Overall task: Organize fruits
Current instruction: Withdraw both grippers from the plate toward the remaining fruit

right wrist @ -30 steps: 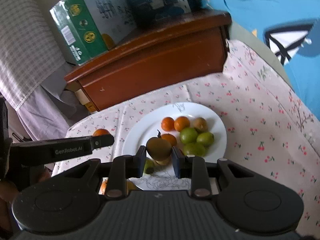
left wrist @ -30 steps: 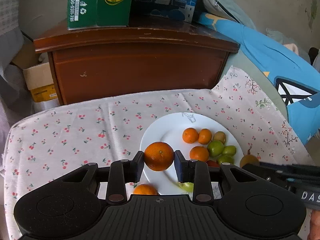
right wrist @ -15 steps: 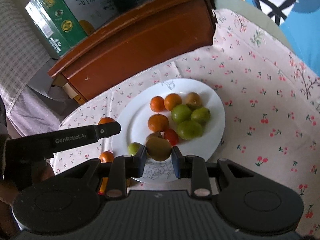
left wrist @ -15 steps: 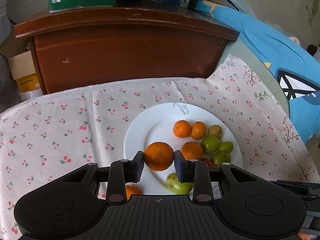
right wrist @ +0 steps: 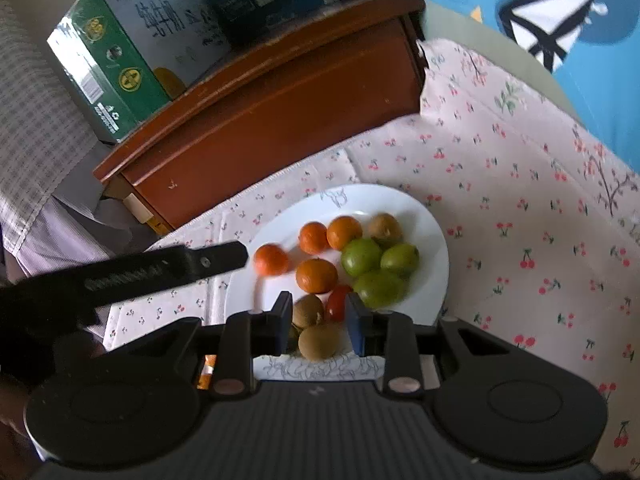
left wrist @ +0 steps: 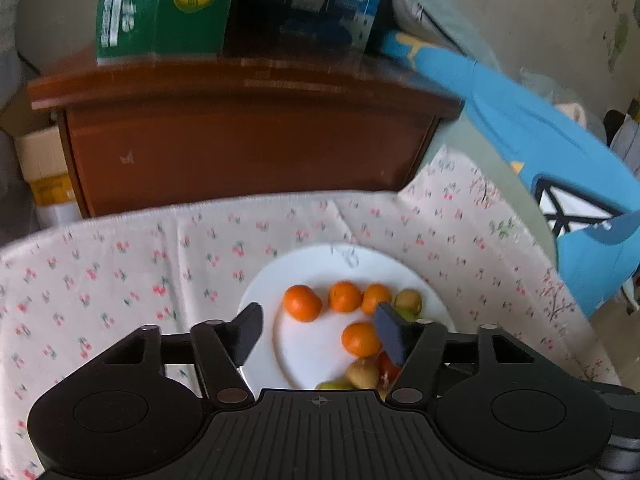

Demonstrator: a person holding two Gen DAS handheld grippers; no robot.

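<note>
My left claw (left wrist: 318, 330) has just been opening and stands wide with nothing gripped; the orange (left wrist: 302, 303) lies on the white plate (right wrist: 434, 236) past its tips. My right claw (right wrist: 318, 318) has parted slightly around a brown fruit (right wrist: 319, 342), pads apart from it

Soft daylight, motion blur throughout, strong fisheye bending at edges.
</note>
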